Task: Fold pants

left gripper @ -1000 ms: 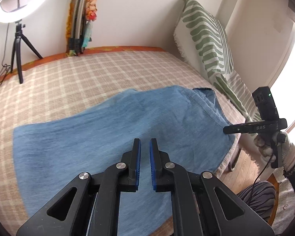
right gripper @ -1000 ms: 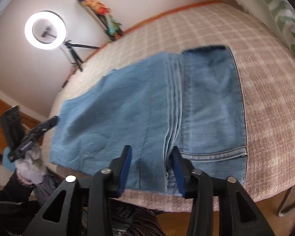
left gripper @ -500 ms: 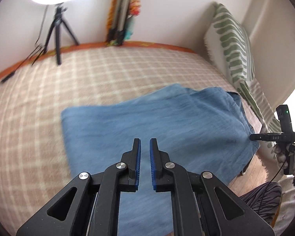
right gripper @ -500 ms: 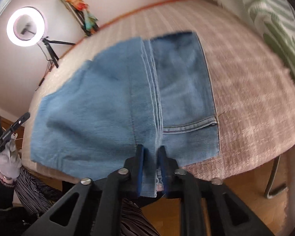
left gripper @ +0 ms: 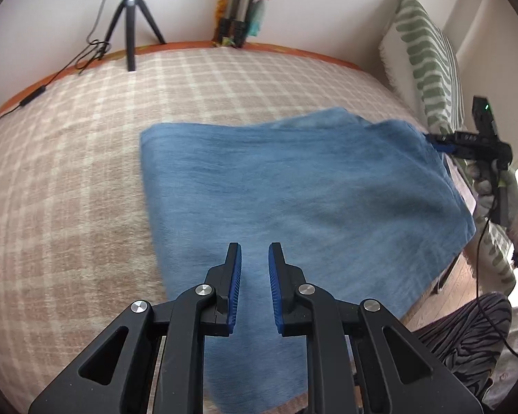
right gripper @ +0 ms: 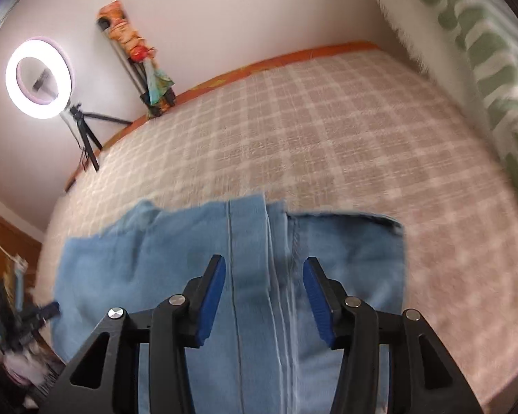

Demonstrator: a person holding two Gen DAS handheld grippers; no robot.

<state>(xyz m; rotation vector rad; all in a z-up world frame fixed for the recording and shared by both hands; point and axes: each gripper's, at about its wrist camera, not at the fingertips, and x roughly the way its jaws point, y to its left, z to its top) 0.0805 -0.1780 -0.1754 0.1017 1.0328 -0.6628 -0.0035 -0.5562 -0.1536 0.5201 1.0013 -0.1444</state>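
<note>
Your left gripper point(left gripper: 255, 258) hangs above the near part of the blue denim pants point(left gripper: 293, 200), its jaws parting with only a narrow gap between the blue pads, and nothing is caught in that gap; the cloth lies flat below them. The pants are spread, folded over on themselves, on the bed's beige checked blanket point(left gripper: 69, 172), reaching from the middle of the bed to its near edge, where the denim hangs slightly over. Your right gripper point(right gripper: 264, 269) points down over the other end of the pants point(right gripper: 155, 269), jaws opening and now standing well spread, one on each side of the stitched seams that run up the denim; the pads do not press on the fabric. In the left wrist view that right gripper point(left gripper: 442, 143) shows at the far right corner of the pants, held by your gloved hand point(left gripper: 490, 186). A ring light on a tripod point(right gripper: 39, 76) stands at the bed's far edge, and a green-striped throw point(left gripper: 428, 65) hangs at the right.
</note>
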